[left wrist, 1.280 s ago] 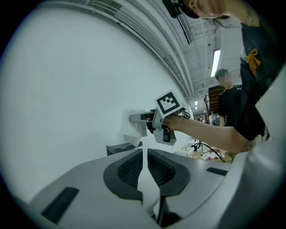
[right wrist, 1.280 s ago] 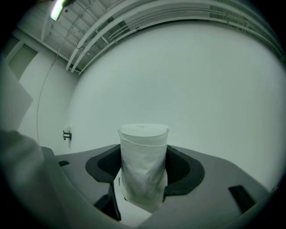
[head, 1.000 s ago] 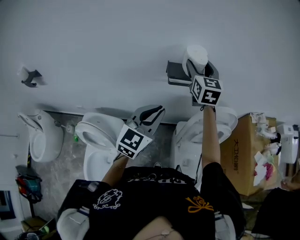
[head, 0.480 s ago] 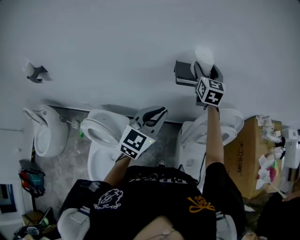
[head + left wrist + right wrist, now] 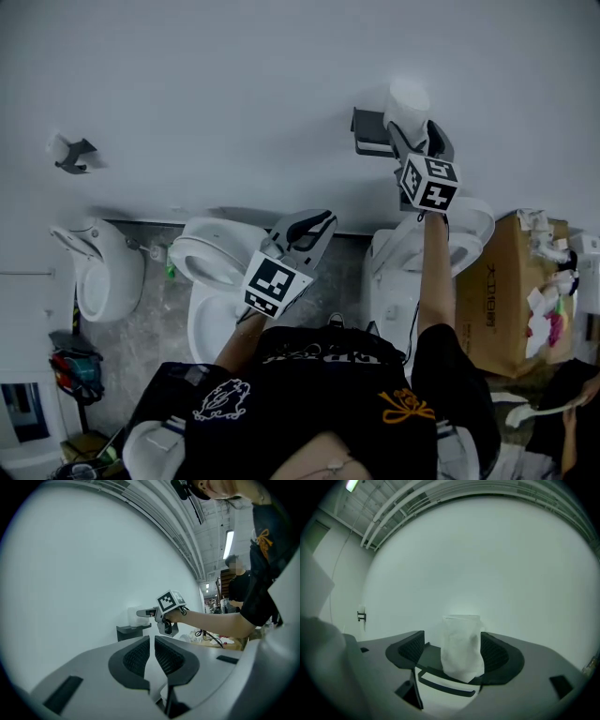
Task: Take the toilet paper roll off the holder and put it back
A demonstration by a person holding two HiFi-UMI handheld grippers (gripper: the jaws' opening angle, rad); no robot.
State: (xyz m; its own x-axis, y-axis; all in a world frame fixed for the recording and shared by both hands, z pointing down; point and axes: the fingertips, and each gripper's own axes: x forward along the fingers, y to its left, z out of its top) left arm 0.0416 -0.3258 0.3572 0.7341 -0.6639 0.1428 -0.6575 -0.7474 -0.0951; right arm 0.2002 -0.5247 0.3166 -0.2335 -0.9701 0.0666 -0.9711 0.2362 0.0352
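The white toilet paper roll (image 5: 409, 101) stands upright on the dark wall holder (image 5: 371, 131). My right gripper (image 5: 417, 133) reaches up to it, one jaw on either side of the roll's lower part. In the right gripper view the roll (image 5: 461, 648) rests on the holder's shelf (image 5: 427, 657) between the jaws of the right gripper (image 5: 453, 645). The jaws have just been opening; there is a clear gap at the left pad and the right pad is close. My left gripper (image 5: 313, 225) hangs lower at the middle, shut and empty. In its own view the left gripper (image 5: 152, 640) points toward the holder (image 5: 132, 631).
Below the wall stand two white toilets (image 5: 211, 272) (image 5: 417, 258) and a third fixture (image 5: 101, 274) at the left. A cardboard box (image 5: 506, 291) with crumpled paper sits at the right. A second small wall bracket (image 5: 71, 150) is far left. Another person (image 5: 240, 581) stands beyond.
My right gripper has sunk a little relative to the holder, and its jaws stand wider around the roll. The left gripper has shifted slightly.
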